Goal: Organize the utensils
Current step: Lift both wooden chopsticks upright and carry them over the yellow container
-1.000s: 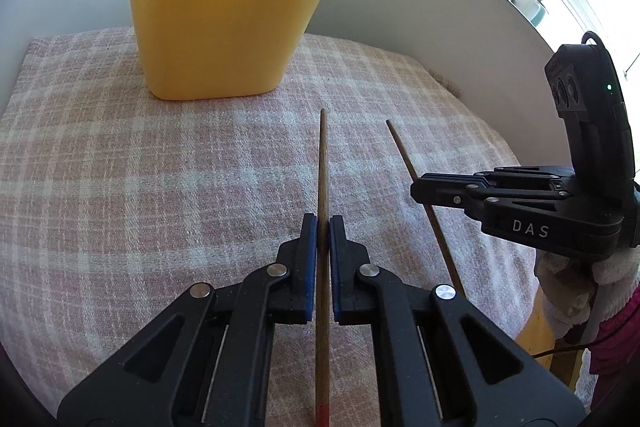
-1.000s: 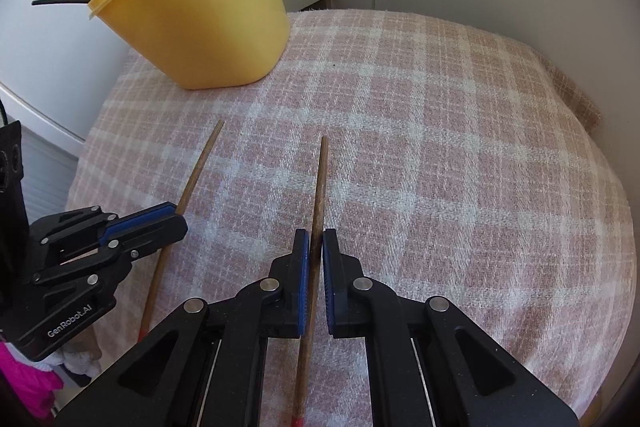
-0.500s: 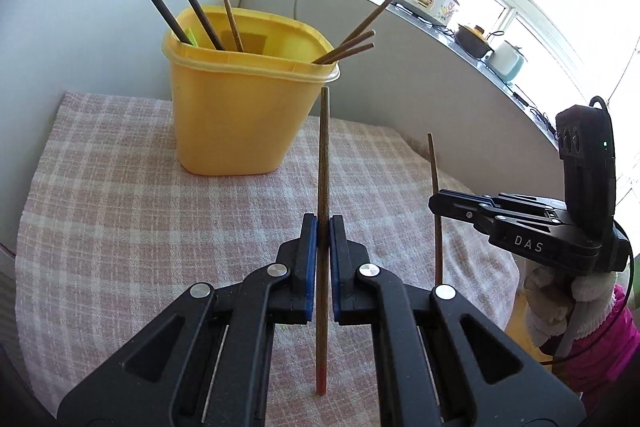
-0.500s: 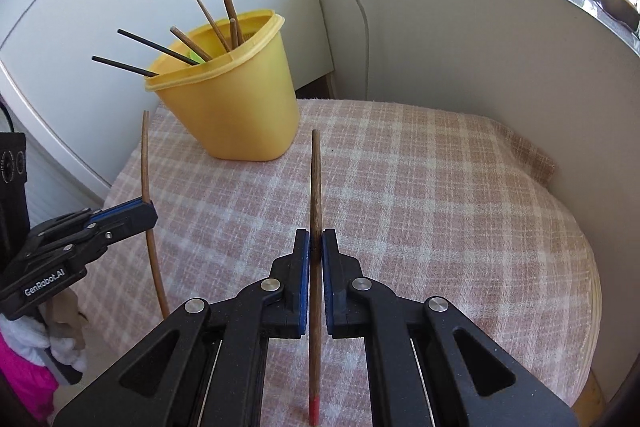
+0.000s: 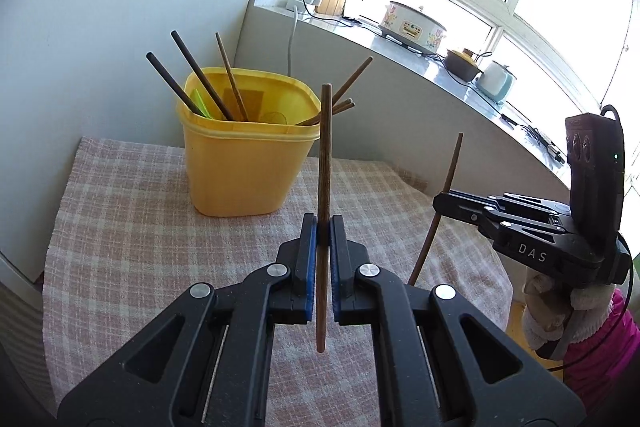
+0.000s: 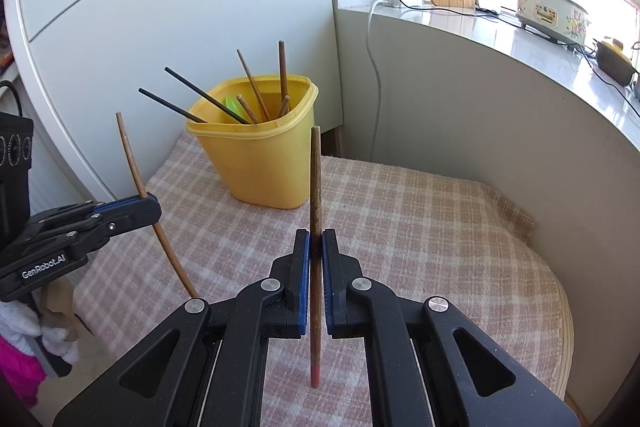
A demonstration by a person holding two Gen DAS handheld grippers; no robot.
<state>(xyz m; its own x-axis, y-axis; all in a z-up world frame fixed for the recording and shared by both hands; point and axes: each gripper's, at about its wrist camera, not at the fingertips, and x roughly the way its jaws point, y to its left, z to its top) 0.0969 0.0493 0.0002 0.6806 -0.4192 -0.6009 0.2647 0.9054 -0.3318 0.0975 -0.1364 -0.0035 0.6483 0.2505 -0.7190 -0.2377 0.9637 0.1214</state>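
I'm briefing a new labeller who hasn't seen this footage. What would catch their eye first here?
Two brown chopsticks held upright above the checked cloth: the left gripper is shut on the left chopstick, the right gripper on the right chopstick. Behind them stands a yellow tub bristling with more chopsticks.

A round table (image 6: 562,327) is covered by a pink and white checked cloth (image 6: 420,227) that wrinkles at its far right edge, beside a pale wall. A yellow plastic tub (image 6: 260,159) stands directly on the cloth toward the far left side; the remaining cloth surface is bare.
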